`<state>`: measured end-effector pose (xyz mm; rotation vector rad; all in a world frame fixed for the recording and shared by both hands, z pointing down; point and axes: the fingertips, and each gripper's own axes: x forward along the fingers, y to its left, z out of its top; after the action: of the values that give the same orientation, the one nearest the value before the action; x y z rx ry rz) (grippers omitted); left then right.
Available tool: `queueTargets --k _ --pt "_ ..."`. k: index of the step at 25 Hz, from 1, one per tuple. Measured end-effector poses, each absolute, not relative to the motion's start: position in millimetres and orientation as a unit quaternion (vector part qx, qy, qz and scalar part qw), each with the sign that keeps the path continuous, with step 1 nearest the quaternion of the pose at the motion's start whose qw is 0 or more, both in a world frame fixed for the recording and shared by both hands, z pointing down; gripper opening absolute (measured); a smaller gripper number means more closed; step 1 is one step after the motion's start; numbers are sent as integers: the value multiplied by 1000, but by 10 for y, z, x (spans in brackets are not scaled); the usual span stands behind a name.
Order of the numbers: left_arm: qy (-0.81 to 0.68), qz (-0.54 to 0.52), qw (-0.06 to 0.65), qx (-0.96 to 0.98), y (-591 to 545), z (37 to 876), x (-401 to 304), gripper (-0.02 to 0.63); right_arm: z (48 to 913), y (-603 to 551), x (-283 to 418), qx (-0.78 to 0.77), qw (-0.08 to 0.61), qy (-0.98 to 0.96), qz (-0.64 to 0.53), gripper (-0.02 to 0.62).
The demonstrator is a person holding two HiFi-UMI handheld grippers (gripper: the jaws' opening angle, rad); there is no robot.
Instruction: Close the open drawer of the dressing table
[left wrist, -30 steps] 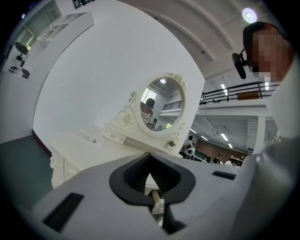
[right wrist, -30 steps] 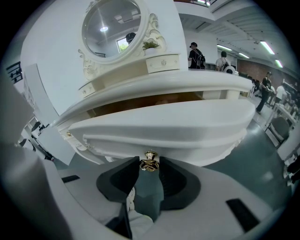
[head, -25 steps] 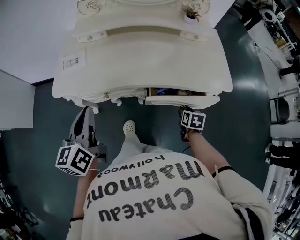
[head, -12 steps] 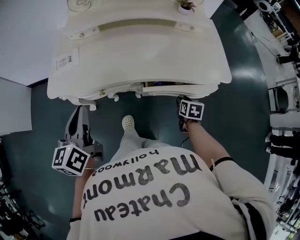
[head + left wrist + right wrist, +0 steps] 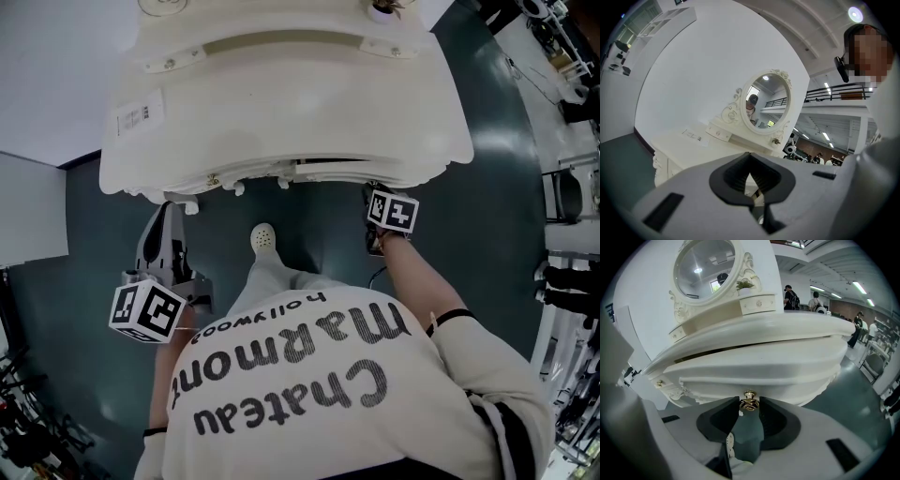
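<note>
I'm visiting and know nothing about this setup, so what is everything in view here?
dressing table: one, cream, against the white wall
oval mirror: one, cream-framed, atop the table
potted plant: one, green, beside the mirror
label: one, white, on the tabletop's left
drawer knob: one, gold, on the table's right front
bystanders: several, colours unclear, far behind
shoe: one, white, below the table edge
shirt: one, cream, dark lettering
left gripper: one, grey, jaws together and empty, near the table's left front
right gripper: one, grey, jaws closed on the drawer knob
</note>
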<state>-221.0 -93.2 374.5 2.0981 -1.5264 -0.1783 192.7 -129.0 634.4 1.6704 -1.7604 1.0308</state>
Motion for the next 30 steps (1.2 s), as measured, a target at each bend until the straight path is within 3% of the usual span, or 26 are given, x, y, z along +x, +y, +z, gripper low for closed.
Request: queueTargets --k 30 --pt "-576 -60 285 764 -1087 3916 -2233 8 6346 -1597 1923 619 236 -651 370 152"
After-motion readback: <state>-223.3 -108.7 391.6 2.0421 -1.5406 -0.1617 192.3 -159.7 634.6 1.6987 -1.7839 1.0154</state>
